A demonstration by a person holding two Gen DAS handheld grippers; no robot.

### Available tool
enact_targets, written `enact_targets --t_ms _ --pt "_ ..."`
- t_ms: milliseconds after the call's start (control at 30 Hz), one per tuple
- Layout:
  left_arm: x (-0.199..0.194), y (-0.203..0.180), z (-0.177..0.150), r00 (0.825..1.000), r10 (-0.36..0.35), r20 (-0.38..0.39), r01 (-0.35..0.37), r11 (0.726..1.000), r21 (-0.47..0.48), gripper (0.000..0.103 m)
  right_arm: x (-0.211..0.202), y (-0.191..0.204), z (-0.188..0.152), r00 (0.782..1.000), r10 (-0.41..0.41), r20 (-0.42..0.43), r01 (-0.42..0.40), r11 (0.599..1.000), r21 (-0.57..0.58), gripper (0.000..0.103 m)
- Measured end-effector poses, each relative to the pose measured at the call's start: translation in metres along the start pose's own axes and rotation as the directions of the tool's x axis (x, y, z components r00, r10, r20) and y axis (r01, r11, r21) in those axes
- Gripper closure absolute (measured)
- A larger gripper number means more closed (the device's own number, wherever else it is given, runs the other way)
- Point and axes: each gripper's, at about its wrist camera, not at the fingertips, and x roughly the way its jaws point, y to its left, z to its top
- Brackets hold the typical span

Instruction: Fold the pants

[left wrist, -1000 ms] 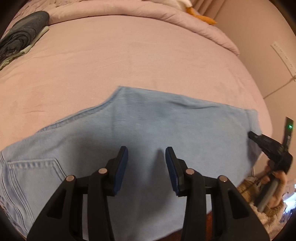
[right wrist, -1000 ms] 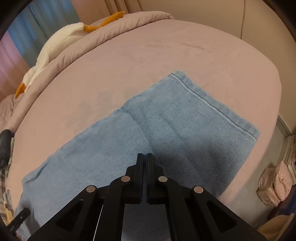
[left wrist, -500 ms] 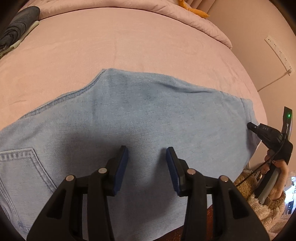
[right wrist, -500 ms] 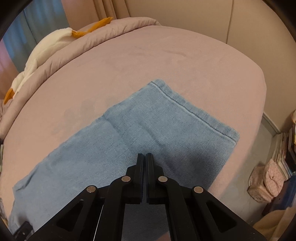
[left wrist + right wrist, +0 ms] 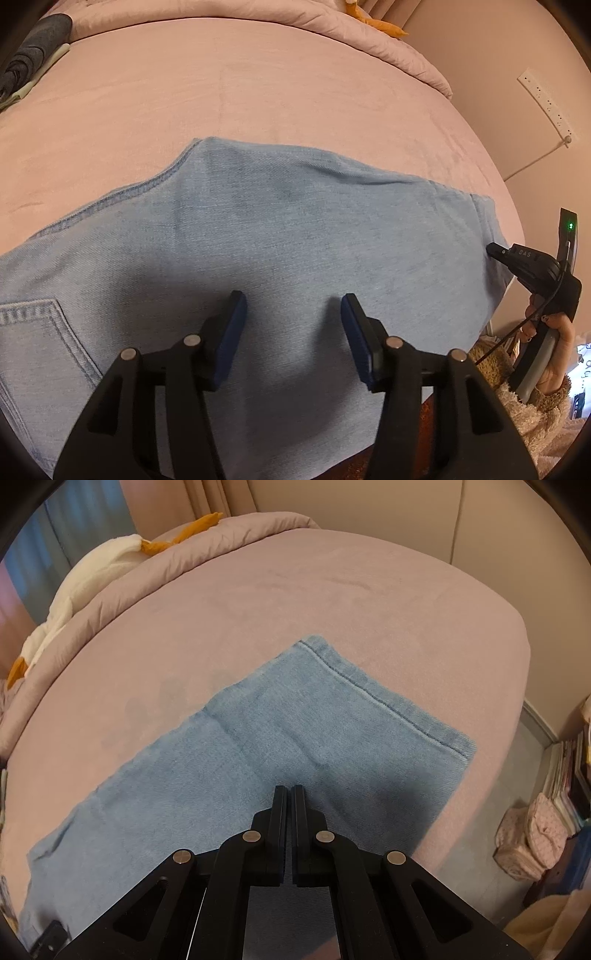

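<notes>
The light blue denim pants [image 5: 295,266] lie flat on the pink bed [image 5: 229,92], already doubled leg over leg, with a back pocket [image 5: 44,339] at the near left and the stitched hem [image 5: 384,701] at the far right end, close to the bed's edge. Denim like this looks soft but fairly heavy and thick; it should hold a crease, drape under its own weight and not slip much on the plush cover. Good places to take hold would be the hem corners or the waistband end, pinching both layers together so that they travel as one.

The left tool [image 5: 291,314] hangs over the middle of the fabric, its jaws opening with only flat cloth below them and nothing pinched. The right tool [image 5: 289,805] is clenched on nothing, poised above the leg section. A person's hand [image 5: 550,350] grips its handle at the right edge.

Beyond, a rolled pink duvet [image 5: 192,554] and a white plush toy [image 5: 96,568] lie at the far side.
</notes>
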Motion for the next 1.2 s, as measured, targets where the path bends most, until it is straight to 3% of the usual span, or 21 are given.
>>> enact_targets --t_ms 133,333,733,867,1067,1200 --pt "-0.002 0.004 0.000 1.000 -0.021 -0.001 0.021 1.000 -0.023 0.050 -0.007 -0.009 0.000 0.998 -0.059 0.017 0.059 0.998 0.011 0.103" --pt "-0.002 0.000 -0.001 1.000 -0.003 0.004 0.003 1.000 -0.010 0.050 0.000 -0.031 0.001 1.000 0.000 -0.012 0.001 0.996 0.088 0.103" --pt "0.002 -0.003 -0.001 1.000 0.006 0.012 -0.006 1.000 -0.012 0.050 -0.001 -0.026 0.000 1.000 -0.016 -0.016 0.017 0.997 0.078 0.103" --pt "0.004 -0.010 -0.002 1.000 0.017 0.022 -0.017 1.000 0.001 0.041 0.003 -0.025 0.001 0.999 -0.030 -0.026 0.032 0.997 0.076 0.103" --pt "0.006 -0.019 -0.008 0.997 0.060 0.051 -0.064 0.996 0.069 0.038 0.004 -0.021 0.002 0.998 -0.054 -0.026 0.056 0.996 0.067 0.103" --pt "0.007 -0.018 -0.009 0.996 0.061 0.066 -0.065 0.996 0.057 0.038 0.004 -0.025 0.000 0.999 -0.032 -0.029 0.034 0.997 0.076 0.103"
